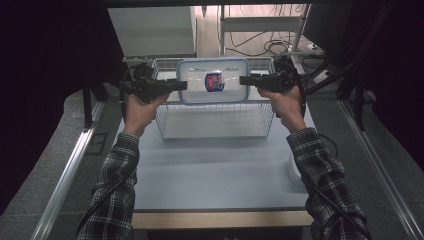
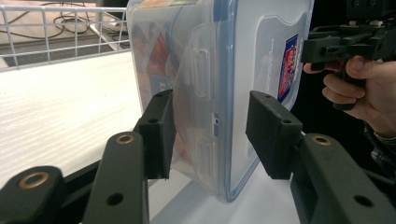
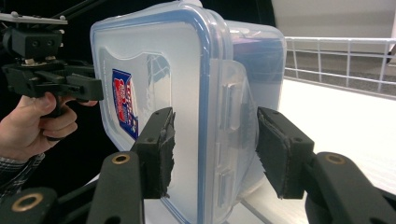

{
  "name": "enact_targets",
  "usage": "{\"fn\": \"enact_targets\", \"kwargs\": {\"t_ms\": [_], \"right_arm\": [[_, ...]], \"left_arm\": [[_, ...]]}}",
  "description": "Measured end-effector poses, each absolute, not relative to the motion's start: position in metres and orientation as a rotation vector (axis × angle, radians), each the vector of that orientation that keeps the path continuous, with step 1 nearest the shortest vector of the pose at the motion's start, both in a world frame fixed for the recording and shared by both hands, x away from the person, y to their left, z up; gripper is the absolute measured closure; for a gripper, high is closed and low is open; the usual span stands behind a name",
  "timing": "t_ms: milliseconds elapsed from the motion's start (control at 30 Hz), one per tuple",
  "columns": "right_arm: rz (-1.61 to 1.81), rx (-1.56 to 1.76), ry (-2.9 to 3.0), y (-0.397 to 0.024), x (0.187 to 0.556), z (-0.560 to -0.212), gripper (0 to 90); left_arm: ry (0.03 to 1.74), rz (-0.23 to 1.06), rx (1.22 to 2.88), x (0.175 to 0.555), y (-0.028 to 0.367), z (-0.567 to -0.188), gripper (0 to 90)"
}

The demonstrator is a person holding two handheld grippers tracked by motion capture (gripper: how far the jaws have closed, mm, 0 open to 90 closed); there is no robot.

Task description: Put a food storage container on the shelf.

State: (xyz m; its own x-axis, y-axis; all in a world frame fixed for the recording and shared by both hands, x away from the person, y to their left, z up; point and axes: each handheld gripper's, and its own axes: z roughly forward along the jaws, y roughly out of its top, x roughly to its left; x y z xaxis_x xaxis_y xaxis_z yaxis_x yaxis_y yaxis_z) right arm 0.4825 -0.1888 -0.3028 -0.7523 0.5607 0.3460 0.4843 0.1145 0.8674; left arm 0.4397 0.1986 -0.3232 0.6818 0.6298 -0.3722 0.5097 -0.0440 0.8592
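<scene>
My left gripper and right gripper clamp the container by its side latches. Uneven pressure could tilt it. It would then slip into the wire basket.

Container top and bottom cut off by left gripper view's edges. Label print too small to read in high view. Contents behind cloudy wall blurred. Right tool pad contact with container unclear.
</scene>
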Motion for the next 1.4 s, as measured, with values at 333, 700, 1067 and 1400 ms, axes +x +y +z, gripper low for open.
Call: {"fn": "enact_targets", "kwargs": {"t_ms": [333, 700, 1067, 1400], "right_arm": [[1.709, 1.087, 2.297, -0.187, 0.487, -0.306, 46.9], [1.665, 1.128, 2.291, -0.183, 0.491, -0.306, 45.8], [1.658, 1.220, 2.283, -0.180, 0.502, -0.308, 38.8], [1.548, 1.202, 2.258, -0.170, 0.500, -0.307, 43.6]], "left_arm": [[0.926, 0.202, 1.686, 0.440, 0.194, -0.328, 49.6], [0.970, 0.289, 1.737, 0.442, 0.191, -0.330, 50.8], [1.000, 0.254, 1.710, 0.448, 0.192, -0.333, 51.9], [1.036, 0.317, 1.698, 0.449, 0.190, -0.326, 48.2]]}}
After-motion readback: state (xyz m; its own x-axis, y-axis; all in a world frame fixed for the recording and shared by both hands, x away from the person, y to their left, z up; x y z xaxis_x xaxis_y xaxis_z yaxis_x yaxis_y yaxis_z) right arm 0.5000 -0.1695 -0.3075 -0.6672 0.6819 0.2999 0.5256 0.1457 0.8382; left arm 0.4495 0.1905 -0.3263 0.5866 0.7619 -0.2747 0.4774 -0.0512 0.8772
